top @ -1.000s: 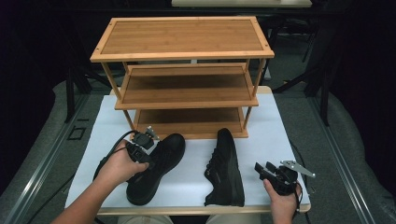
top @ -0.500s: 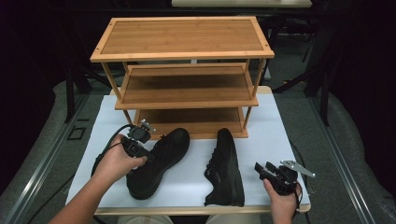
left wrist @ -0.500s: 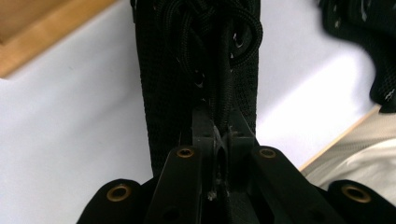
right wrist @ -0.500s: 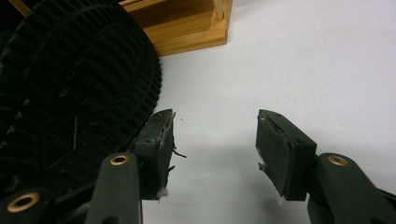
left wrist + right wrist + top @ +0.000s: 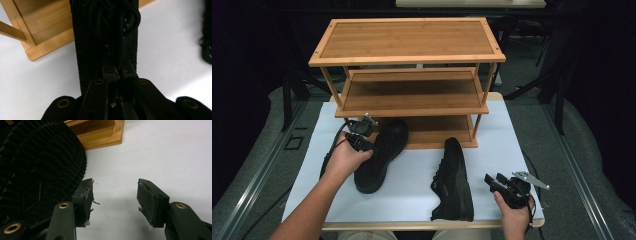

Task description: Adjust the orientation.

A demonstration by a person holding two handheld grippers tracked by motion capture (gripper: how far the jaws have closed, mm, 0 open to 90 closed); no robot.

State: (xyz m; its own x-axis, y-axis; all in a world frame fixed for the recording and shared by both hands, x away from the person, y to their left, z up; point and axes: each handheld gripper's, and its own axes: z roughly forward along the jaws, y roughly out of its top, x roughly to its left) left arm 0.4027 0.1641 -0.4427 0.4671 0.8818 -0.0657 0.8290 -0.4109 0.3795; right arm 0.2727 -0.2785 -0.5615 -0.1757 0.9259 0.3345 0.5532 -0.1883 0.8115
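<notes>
A black shoe [image 5: 379,155] points its toe at the bottom shelf [image 5: 437,131] of a bamboo rack [image 5: 407,40]. My left gripper [image 5: 361,136] is shut on it near the collar. In the left gripper view the jaws pinch the laced tongue of the shoe [image 5: 105,37], with the left gripper [image 5: 117,71] closed tight. A second black shoe [image 5: 454,180] lies tipped on its side at the table's front. My right gripper [image 5: 493,181] stands open just right of it. In the right gripper view the ribbed sole [image 5: 37,170] is beside the open right gripper [image 5: 115,195].
The rack has three wooden levels and stands at the back of the white table cover [image 5: 507,140]. Its middle shelf [image 5: 412,92] and top are bare. A corner of the rack base [image 5: 100,135] lies ahead of the right gripper. Dark floor surrounds the table.
My left gripper has carried its shoe forward and slightly left, so the toe now reaches the rack's bottom shelf. The right gripper and the second shoe have stayed put.
</notes>
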